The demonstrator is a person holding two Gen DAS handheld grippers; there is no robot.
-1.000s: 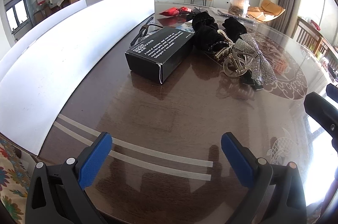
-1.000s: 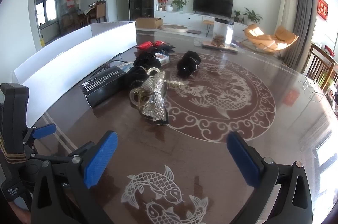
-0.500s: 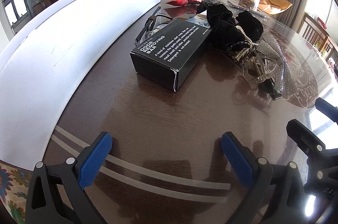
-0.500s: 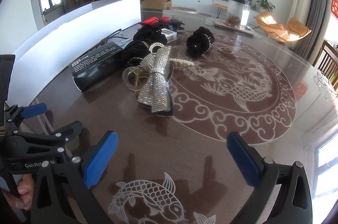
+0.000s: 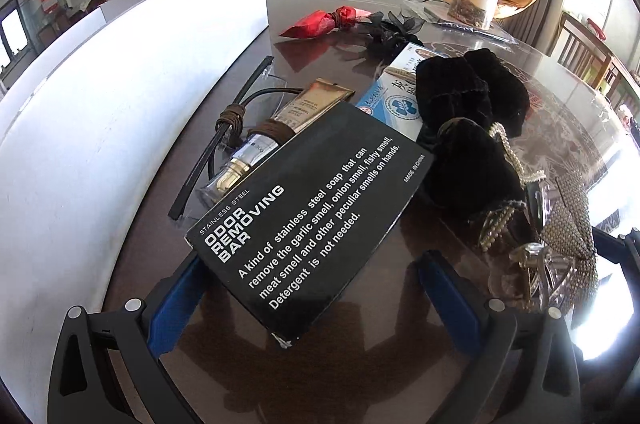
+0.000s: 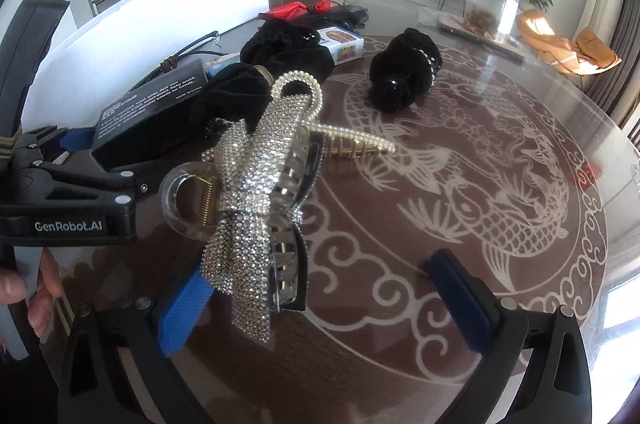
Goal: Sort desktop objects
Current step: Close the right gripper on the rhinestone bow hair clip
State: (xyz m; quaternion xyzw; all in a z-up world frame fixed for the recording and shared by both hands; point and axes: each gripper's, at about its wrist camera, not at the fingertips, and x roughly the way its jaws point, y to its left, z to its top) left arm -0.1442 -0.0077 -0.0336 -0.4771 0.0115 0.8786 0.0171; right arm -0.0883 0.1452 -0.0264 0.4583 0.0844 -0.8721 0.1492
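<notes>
A black box (image 5: 312, 224) printed "ODOR REMOVING BAR" lies on the dark glossy table (image 5: 136, 248). Its near corner sits between the blue pads of my left gripper (image 5: 312, 300), which is open and not pressing it. In the right wrist view a rhinestone bow hair clip (image 6: 256, 192) rests on a clear claw clip. Its lower tail reaches between the fingers of my open right gripper (image 6: 320, 304), close to the left pad (image 6: 184, 312). The left gripper (image 6: 108, 160) shows there too, at the black box (image 6: 152, 108), with a hand below it.
Behind the box lie a gold cosmetic tube (image 5: 280, 132), glasses (image 5: 224, 144), a blue-white carton (image 5: 388, 100), black velvet scrunchies (image 5: 464, 120) and a red pouch (image 5: 316, 22). A white board (image 5: 80, 112) walls the left side. A pearl clip (image 6: 352, 144) and another black scrunchie (image 6: 404, 72) lie farther right.
Both grippers have moved forward and lower: the left one now straddles the black box's near corner, the right one reaches the bow clip. Both stay open.
</notes>
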